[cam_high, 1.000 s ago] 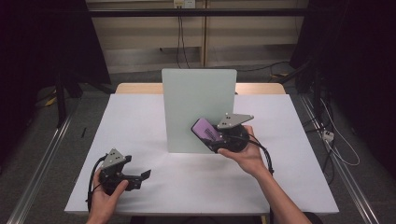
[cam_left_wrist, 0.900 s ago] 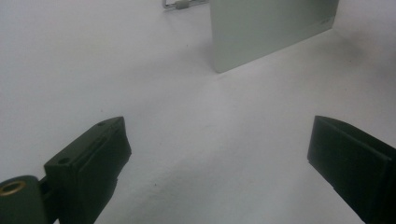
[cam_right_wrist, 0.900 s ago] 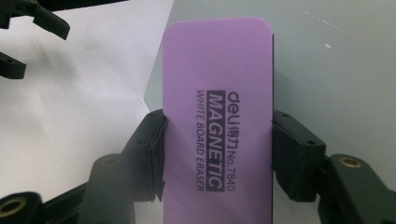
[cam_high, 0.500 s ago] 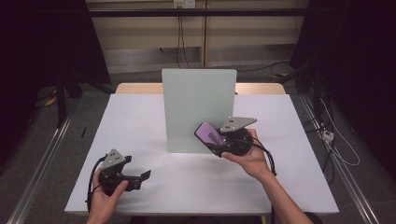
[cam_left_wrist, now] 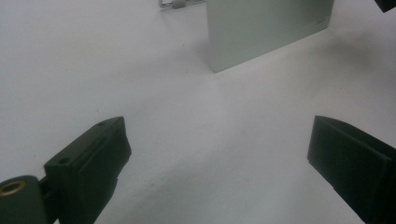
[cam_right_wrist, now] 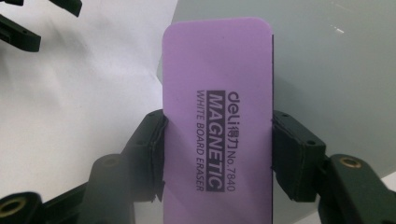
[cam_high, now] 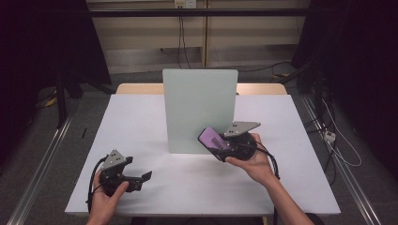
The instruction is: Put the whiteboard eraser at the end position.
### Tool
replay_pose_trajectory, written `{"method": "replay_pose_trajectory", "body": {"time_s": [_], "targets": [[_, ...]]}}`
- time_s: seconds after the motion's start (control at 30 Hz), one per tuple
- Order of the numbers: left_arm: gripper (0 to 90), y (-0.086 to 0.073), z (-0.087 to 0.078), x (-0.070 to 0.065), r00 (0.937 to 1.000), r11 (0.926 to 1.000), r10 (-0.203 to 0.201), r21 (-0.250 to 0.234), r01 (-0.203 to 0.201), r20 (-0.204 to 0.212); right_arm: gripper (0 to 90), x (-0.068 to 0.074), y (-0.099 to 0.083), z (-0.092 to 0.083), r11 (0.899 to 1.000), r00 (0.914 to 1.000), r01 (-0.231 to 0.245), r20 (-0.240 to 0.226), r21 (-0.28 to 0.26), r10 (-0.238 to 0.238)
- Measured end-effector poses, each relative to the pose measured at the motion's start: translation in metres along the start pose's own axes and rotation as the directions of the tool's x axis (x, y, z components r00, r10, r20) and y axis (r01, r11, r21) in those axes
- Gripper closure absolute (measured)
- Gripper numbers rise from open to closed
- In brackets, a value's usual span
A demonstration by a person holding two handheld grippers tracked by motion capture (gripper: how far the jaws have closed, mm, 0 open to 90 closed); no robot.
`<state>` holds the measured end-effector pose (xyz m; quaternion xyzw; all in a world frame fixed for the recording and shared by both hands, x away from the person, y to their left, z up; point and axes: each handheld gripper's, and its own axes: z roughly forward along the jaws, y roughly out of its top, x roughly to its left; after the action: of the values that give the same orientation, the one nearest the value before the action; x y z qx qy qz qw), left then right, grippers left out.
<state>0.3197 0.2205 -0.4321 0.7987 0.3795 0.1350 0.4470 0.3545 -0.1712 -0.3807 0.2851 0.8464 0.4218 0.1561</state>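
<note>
Right tongs (cam_right_wrist: 217, 140) clamped across purple eraser (cam_right_wrist: 217, 116), held at lower right face of upright board (cam_high: 199, 110). Left tongs (cam_high: 141, 179) wide open, empty, low over table (cam_high: 141, 122). Risks: hard push tipping board; eraser twisting between pads.

White table (cam_high: 141, 122): wooden edge along its far side. Behind the table: pale wall panels, cables (cam_high: 180, 44) hanging down. Grey floor at both sides, with a metal rail (cam_high: 42, 164) at left and white cables (cam_high: 335, 140) at right. Dark curtains (cam_high: 42, 42) flank the scene.
</note>
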Motion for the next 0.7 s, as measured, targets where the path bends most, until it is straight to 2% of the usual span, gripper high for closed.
{"method": "replay_pose_trajectory", "body": {"time_s": [0.17,0.5,0.57,0.7], "targets": [[5.4,0.0,-0.001,-0.001,1.0,1.0,0.0,-0.001,0.0,-0.002,41.8,0.002,-0.001,-0.002,1.0,0.9998,0.002,-0.022,0.008,-0.002],[5.4,0.0,-0.001,0.0,1.0,1.0,0.001,0.004,-0.001,-0.007,41.7,0.012,0.0,-0.003,0.998,0.9969,0.047,-0.066,0.049,-0.044],[5.3,0.0,-0.001,0.0,1.0,1.0,-0.002,-0.003,0.002,0.006,41.7,0.014,-0.001,-0.002,0.997,0.996,0.055,-0.073,0.06,-0.051],[5.3,0.0,-0.001,-0.002,1.0,1.0,0.007,0.004,-0.007,0.004,41.8,0.017,-0.001,0.0,0.995,0.9934,0.074,-0.093,0.071,-0.067]]}}
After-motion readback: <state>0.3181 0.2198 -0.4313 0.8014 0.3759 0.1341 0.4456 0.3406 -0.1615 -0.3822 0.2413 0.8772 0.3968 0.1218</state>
